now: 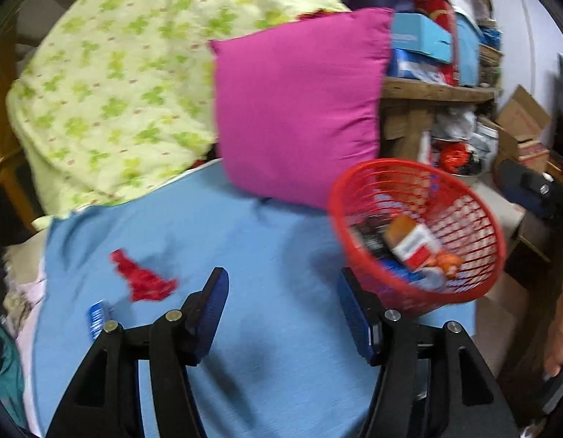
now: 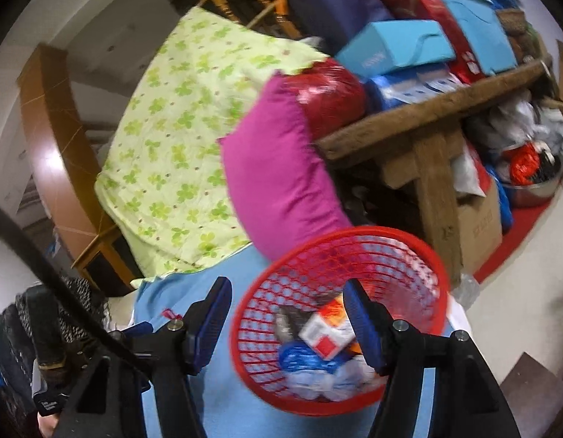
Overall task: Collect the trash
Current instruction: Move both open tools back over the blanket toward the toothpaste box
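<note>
Left wrist view shows the left gripper (image 1: 283, 310) with its blue-padded jaws apart and nothing between them, hanging over a light blue bedsheet (image 1: 245, 241). A crumpled red wrapper (image 1: 142, 277) lies on that sheet just left of the gripper's left finger, and a small blue ribbed scrap (image 1: 97, 317) sits nearer the camera, beside the finger's base. The red plastic mesh basket (image 1: 416, 233) stands at the sheet's right edge, near the drop to the floor, already holding a red-and-white carton (image 1: 412, 246), dark packets and blue wrappers.

The right gripper (image 2: 288, 323) is also spread wide, empty, its right finger in front of the basket's mouth and its left finger outside the rim.

The likely trouble is the basket: it appears tilted on soft bedding close to the edge, so a nudge from either gripper could tip it and spill the collected trash to the floor. The red wrapper looks thin and flat against the cloth, so a closing grip may pinch sheet along with it, or slide off. The pictures are blurred by motion, which makes the wrapper's exact outline hard to judge.

A magenta square pillow (image 1: 299, 106) and a green-leaf quilt (image 1: 110, 87) lie behind.
</note>
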